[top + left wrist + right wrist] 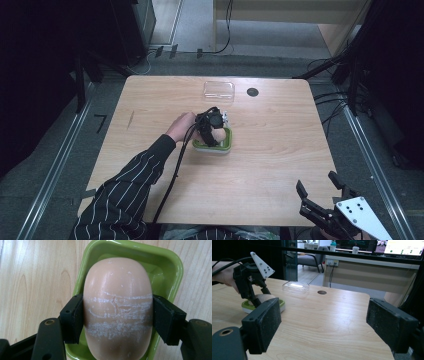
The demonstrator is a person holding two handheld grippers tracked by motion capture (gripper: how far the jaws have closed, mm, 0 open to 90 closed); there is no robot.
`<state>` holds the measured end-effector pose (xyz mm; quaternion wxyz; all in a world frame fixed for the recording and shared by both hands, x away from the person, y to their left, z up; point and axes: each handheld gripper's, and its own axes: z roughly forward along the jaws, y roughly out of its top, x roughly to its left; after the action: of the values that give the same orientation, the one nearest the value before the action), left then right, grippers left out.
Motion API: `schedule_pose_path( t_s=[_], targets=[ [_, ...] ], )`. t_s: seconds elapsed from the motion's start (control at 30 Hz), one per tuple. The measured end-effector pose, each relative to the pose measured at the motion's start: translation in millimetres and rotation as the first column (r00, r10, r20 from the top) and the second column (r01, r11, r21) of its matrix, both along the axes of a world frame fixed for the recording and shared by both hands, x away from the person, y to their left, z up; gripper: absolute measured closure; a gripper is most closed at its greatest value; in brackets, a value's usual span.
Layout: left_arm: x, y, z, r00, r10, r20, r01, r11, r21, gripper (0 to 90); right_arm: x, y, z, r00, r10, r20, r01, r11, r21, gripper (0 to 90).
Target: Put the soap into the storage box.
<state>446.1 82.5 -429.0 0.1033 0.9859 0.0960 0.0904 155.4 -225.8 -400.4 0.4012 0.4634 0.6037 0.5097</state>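
Left hand-held gripper (117, 315) clamps the soap bar (117, 305) over the green dish (172, 272); next, probably lift or release. Right hand-held gripper (320, 200), at five o'clock, gapes wide.

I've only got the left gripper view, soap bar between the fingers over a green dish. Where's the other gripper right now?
Observer: The right gripper sits open at the table's near right corner, holding nothing.
Operator: Anything else on the table?
Observer: A clear plastic lid lies beyond the green dish, toward the far edge.
Operator: Anything near that lid?
Observer: A dark round hole in the table, just right of it.
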Motion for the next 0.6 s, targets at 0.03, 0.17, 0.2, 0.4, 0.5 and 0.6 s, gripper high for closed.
schedule_pose_path(
  t_s=[0.03,0.17,0.2,0.4,0.5,0.6],
  targets=[
    [0.1,-0.1,-0.8,1.0000,0.009,-0.004,-0.009,1.0000,-0.001,33.4,0.0,0.0,0.0,1.0000,0.000,0.000,0.000,1.000,0.000,13.2],
    [2.0,-1.3,-5.4,0.9987,0.048,-0.015,-0.048,0.9988,0.012,33.5,0.0,0.1,0.0,1.0000,-0.001,-0.001,0.001,1.000,0.001,13.2],
    [2.0,-1.3,-5.4,0.9987,0.048,-0.015,-0.048,0.9988,0.012,33.4,0.0,0.1,0.0,1.0000,-0.001,-0.001,0.001,1.000,0.001,13.2],
    [5.0,0.1,-9.3,0.9946,0.102,-0.022,-0.102,0.9948,0.005,33.4,0.0,-0.1,0.0,1.0000,-0.001,0.000,0.001,1.000,0.002,13.2],
    [5.3,0.2,-9.4,0.9926,0.120,-0.023,-0.120,0.9928,0.005,33.5,0.0,-0.1,0.0,1.0000,-0.001,0.001,0.001,1.000,0.002,13.2],
    [6.3,0.7,-10.3,0.9893,0.144,-0.025,-0.144,0.9896,-0.002,33.5,-0.1,-0.1,0.0,1.0000,0.000,0.000,0.000,1.000,0.001,13.2]
  ],
)
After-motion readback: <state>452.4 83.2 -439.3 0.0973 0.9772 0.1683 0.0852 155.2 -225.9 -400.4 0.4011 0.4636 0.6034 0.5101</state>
